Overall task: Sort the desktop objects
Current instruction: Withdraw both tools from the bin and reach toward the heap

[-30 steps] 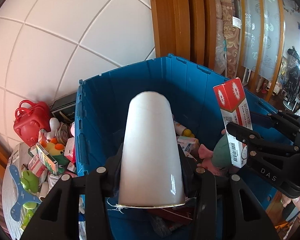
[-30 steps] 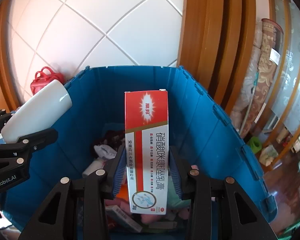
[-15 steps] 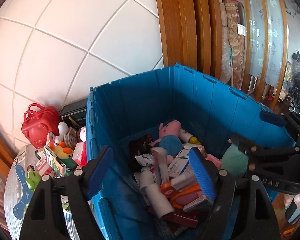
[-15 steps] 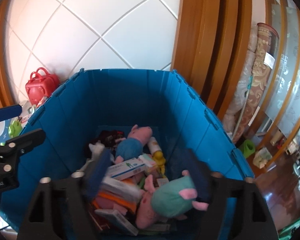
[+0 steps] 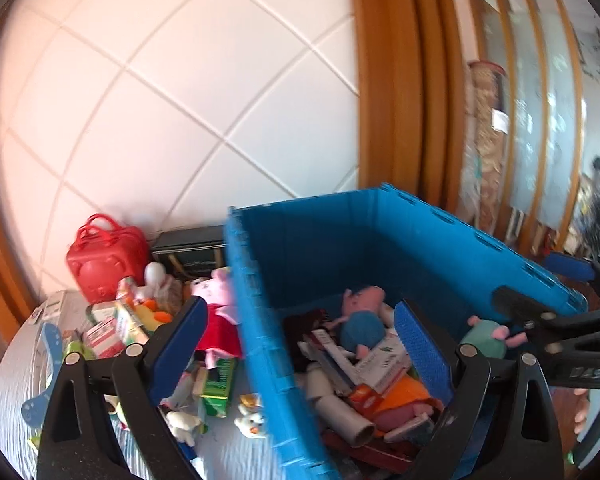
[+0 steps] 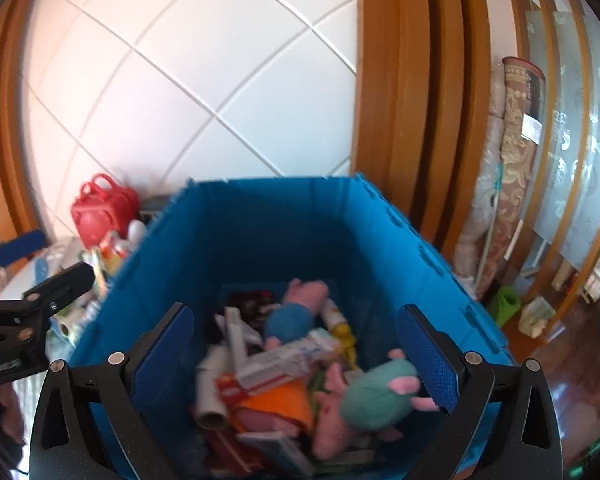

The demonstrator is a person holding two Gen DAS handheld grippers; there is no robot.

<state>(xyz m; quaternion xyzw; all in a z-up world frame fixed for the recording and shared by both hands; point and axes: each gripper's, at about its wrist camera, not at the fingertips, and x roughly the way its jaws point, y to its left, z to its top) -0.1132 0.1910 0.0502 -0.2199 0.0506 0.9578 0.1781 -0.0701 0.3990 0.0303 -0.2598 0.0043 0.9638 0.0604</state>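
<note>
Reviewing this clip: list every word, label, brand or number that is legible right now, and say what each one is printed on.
"DAS": raised letters on the black body of the right gripper, seen from the left wrist view.
Boxes in the blue bin: print is there, too blurred to read.
Cartons on the table beside the bin: too small and blurred.
Tag on the rolled carpet: unreadable.
Lettering on the left gripper body: blurred.

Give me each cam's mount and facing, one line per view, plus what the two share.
Left wrist: on left gripper, jaws opening, empty; looks down over blue bin's left wall and table toys; right gripper at right edge.
Right wrist: on right gripper, jaws opening, empty; looks into bin; left gripper at left edge.
Shared: bin, red bag, green plush.
</note>
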